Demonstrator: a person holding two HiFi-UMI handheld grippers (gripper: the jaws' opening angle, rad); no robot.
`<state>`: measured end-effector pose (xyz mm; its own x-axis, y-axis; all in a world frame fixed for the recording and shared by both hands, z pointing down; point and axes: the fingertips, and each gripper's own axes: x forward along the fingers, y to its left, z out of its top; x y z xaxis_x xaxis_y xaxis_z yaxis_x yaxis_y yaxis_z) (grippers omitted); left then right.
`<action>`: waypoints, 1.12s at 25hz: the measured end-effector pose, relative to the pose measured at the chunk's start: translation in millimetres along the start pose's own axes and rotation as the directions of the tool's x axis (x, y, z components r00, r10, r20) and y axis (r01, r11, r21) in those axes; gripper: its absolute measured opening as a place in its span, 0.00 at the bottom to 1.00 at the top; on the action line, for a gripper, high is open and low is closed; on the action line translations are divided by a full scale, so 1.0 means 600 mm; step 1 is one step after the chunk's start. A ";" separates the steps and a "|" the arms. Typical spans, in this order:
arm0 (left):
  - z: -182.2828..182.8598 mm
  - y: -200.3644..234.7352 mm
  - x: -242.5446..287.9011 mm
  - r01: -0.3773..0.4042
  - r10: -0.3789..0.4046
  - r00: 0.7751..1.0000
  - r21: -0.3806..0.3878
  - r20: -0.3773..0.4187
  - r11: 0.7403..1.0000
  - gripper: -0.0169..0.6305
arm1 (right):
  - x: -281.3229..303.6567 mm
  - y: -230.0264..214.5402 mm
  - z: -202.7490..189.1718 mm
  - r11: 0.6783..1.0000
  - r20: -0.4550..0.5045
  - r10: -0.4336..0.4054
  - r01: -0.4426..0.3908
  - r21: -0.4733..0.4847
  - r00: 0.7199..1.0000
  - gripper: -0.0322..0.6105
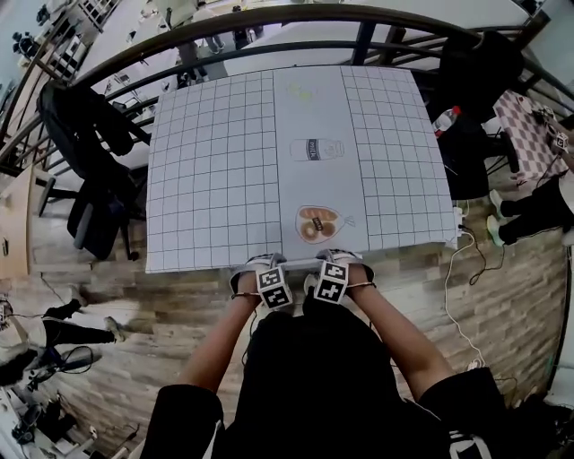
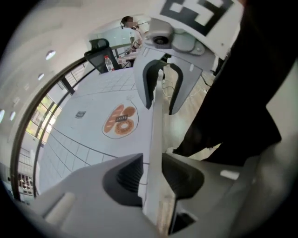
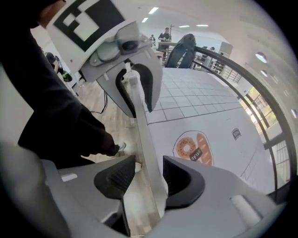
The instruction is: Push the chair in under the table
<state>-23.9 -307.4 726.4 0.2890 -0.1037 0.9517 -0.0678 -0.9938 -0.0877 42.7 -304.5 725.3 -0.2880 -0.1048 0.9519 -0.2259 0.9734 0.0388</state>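
A table (image 1: 215, 179) under a white gridded cloth fills the middle of the head view. The chair's pale top rail (image 1: 300, 264) lies along the table's near edge, and the rest of the chair is hidden by my body. My left gripper (image 1: 260, 265) and right gripper (image 1: 345, 260) sit side by side over this rail, both pointing steeply down. In the left gripper view the rail (image 2: 156, 125) runs between the jaws of the left gripper (image 2: 152, 174) with a thin gap. In the right gripper view the rail (image 3: 139, 125) passes between the jaws of the right gripper (image 3: 149, 174), clear of both pads.
The cloth carries printed pictures, among them a doughnut and bread (image 1: 317, 223). A black office chair (image 1: 90, 170) stands at the table's left and another dark chair (image 1: 475, 81) at the far right, beside a water bottle (image 1: 446, 118). A curved dark railing (image 1: 269, 18) runs behind. Cables (image 1: 462, 269) trail over the wooden floor.
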 end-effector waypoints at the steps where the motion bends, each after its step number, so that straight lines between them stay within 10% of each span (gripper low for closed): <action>1: 0.003 -0.003 -0.014 -0.025 0.025 1.000 0.013 0.018 1.000 0.20 | -0.015 -0.002 0.008 1.000 0.019 -0.014 0.013 0.023 1.000 0.34; 7: 0.029 -0.006 -0.111 -0.087 0.108 0.981 -0.130 0.162 0.988 0.19 | -0.099 -0.007 0.053 0.985 0.100 -0.139 0.128 0.117 0.985 0.33; 13: 0.065 -0.009 -0.176 -0.088 0.234 0.913 -0.400 0.335 0.912 0.18 | -0.155 0.023 0.080 0.947 0.260 -0.177 0.092 0.309 0.949 0.33; 16: 0.060 -0.007 -0.233 -0.077 0.323 0.859 -0.524 0.396 0.848 0.17 | -0.199 0.033 0.109 0.924 0.352 -0.216 0.074 0.374 0.911 0.33; 22: 0.033 -0.001 -0.361 -0.227 0.597 0.683 -0.654 0.422 0.721 0.09 | -0.298 0.050 0.169 0.884 0.548 -0.267 -0.025 0.467 0.793 0.33; 28: 0.015 -0.023 -0.476 -0.184 0.676 0.596 -0.746 0.433 0.640 0.04 | -0.407 0.087 0.237 0.839 0.655 -0.383 -0.051 0.541 0.651 0.30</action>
<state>-97.0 -264.6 453.3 0.5399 -0.7510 0.3800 -0.8091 -0.5876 -0.0118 -31.0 -257.4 451.7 -0.7108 -0.5748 0.4055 -0.6787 0.7119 -0.1805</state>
